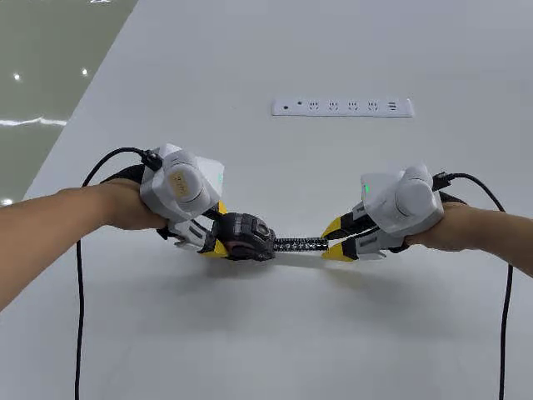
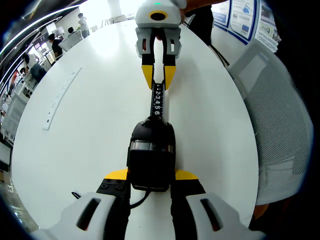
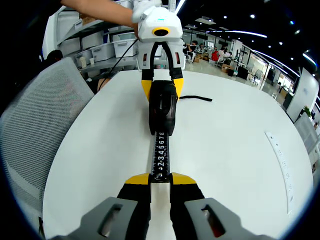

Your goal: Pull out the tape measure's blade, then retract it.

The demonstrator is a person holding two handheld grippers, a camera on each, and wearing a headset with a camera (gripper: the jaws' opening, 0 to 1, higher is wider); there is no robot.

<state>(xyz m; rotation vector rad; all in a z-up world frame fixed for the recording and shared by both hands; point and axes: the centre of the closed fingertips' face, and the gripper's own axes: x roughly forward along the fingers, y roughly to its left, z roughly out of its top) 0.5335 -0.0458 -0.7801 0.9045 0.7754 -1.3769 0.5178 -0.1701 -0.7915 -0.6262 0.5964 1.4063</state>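
Note:
A black tape measure [image 1: 246,237] lies low over the white table, its case [image 2: 151,155] clamped between the yellow-tipped jaws of my left gripper [image 1: 218,239]. A short length of black blade [image 1: 300,245] with white numbers runs from the case toward the right. My right gripper [image 1: 336,239] is shut on the blade's end [image 3: 160,172]. In the right gripper view the case [image 3: 163,112] sits ahead with the left gripper [image 3: 159,82] behind it. The left gripper view has the right gripper [image 2: 158,75] pinching the blade [image 2: 157,102].
A white power strip [image 1: 342,107] lies flat on the table [image 1: 275,342] further back. Black cables [image 1: 80,275] trail from both grippers along the table's left and right. A grey mesh chair [image 3: 40,130] stands beside the table, and a loose black strap [image 3: 196,98] lies on the tabletop.

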